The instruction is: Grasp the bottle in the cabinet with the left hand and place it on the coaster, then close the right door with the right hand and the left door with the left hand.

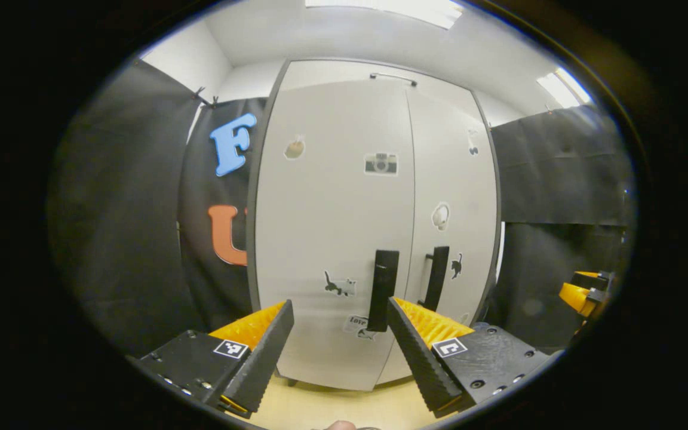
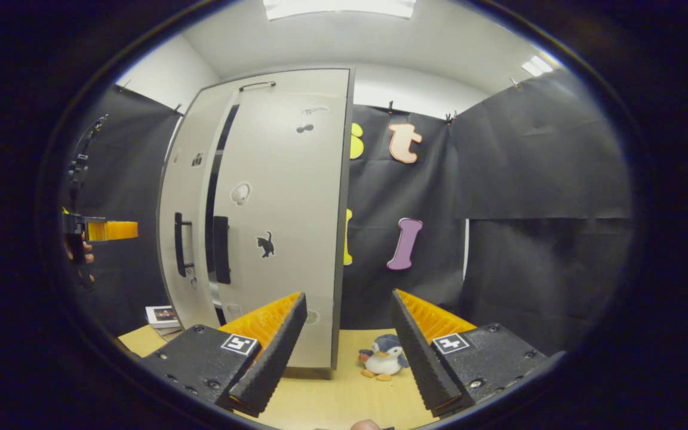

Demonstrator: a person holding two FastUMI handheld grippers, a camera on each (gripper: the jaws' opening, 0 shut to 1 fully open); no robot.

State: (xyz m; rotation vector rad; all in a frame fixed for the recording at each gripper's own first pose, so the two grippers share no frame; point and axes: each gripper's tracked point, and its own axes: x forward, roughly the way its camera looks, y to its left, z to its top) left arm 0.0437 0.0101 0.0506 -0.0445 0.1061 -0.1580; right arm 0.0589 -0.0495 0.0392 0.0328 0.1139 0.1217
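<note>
A tall white cabinet (image 1: 344, 197) with small stickers stands close ahead in the left gripper view. Its left door handle (image 1: 383, 289) and right door handle (image 1: 436, 278) hang side by side. My left gripper (image 1: 339, 304) is open and holds nothing, just short of the left door, with the left handle beside its right finger. The right gripper view looks at the cabinet (image 2: 284, 209) from the right; a narrow dark gap (image 2: 217, 179) runs between the two doors. My right gripper (image 2: 349, 295) is open, near the cabinet's right front corner. Each gripper also shows at the edge of the other's view.
A plush penguin (image 2: 383, 358) sits on the wooden tabletop (image 2: 332, 400) to the right of the cabinet. A small stack of booklets (image 2: 163, 316) lies at the cabinet's left foot. Black cloth walls close in on both sides.
</note>
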